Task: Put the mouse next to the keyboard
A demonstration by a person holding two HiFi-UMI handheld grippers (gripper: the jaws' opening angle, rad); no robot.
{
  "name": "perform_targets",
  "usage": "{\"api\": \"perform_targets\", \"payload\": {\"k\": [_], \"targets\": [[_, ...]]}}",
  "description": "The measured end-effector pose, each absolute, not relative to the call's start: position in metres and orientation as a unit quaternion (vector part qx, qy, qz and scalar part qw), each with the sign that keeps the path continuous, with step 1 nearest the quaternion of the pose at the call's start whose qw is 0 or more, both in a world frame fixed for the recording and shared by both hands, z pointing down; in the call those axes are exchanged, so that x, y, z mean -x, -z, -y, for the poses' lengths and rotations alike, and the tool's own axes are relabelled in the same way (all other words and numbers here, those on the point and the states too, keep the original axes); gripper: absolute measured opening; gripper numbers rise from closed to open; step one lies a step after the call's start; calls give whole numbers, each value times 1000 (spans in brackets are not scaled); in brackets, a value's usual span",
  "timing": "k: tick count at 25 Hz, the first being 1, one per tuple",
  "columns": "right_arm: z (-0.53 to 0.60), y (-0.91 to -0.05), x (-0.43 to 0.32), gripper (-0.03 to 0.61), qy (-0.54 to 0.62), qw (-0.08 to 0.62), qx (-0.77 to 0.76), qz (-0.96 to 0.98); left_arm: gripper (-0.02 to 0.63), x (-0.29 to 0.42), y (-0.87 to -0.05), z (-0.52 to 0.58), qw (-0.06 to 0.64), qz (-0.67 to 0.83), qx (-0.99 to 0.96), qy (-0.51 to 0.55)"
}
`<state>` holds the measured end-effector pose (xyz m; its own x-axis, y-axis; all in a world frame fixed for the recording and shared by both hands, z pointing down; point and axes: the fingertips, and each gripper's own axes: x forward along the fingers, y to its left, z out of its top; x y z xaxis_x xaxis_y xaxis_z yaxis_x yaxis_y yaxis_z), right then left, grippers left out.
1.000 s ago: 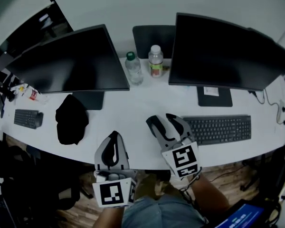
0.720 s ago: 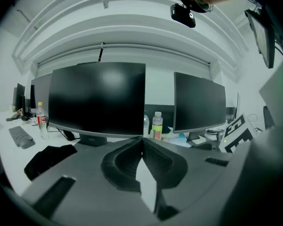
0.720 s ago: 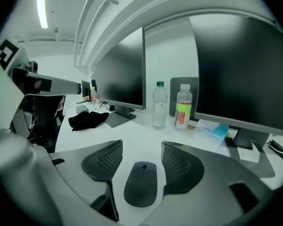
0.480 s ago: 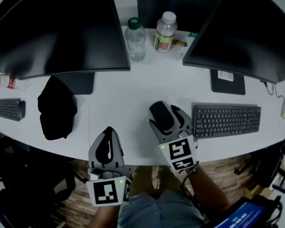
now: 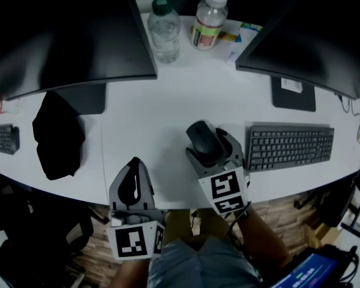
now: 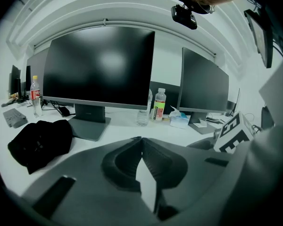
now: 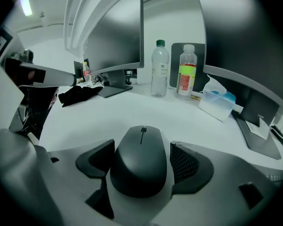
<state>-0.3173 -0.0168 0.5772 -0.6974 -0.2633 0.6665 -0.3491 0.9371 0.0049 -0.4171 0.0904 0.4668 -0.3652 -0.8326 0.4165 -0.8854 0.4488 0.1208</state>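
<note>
A black mouse [image 5: 202,138] [image 7: 140,161] rests on the white desk [image 5: 150,119] just left of the black keyboard [image 5: 291,146]. My right gripper [image 5: 209,144] [image 7: 142,147] straddles the mouse. Its jaws have just been opening, and a thin gap shows between the right pad [image 7: 184,161] and the mouse's side, so it stands open around it. My left gripper [image 5: 134,179] [image 6: 141,139] hovers over the desk's front edge, left of the right one. Its tips meet, shut on nothing.
Two black monitors [image 5: 60,41] [image 5: 324,47] overhang the back of the desk, with two plastic bottles [image 5: 165,21] [image 5: 208,11] between them. A black cloth [image 5: 57,134] lies at the left beside a small keyboard [image 5: 1,138]. A tissue box [image 7: 217,102] sits right of the bottles.
Both grippers have sunk toward the desk. The right jaws have spread apart from the mouse, which now sits on the desk beside the keyboard. The left gripper stays shut.
</note>
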Motion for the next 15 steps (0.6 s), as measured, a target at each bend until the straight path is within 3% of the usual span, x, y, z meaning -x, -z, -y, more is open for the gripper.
{"api": "perform_targets", "payload": {"k": [7, 15], "targets": [[17, -580, 317, 371, -74, 363, -155, 916, 5, 420, -465, -84, 211, 822, -525, -61], [16, -577, 316, 302, -77, 360, -158, 916, 5, 420, -445, -77, 192, 822, -534, -55]]}}
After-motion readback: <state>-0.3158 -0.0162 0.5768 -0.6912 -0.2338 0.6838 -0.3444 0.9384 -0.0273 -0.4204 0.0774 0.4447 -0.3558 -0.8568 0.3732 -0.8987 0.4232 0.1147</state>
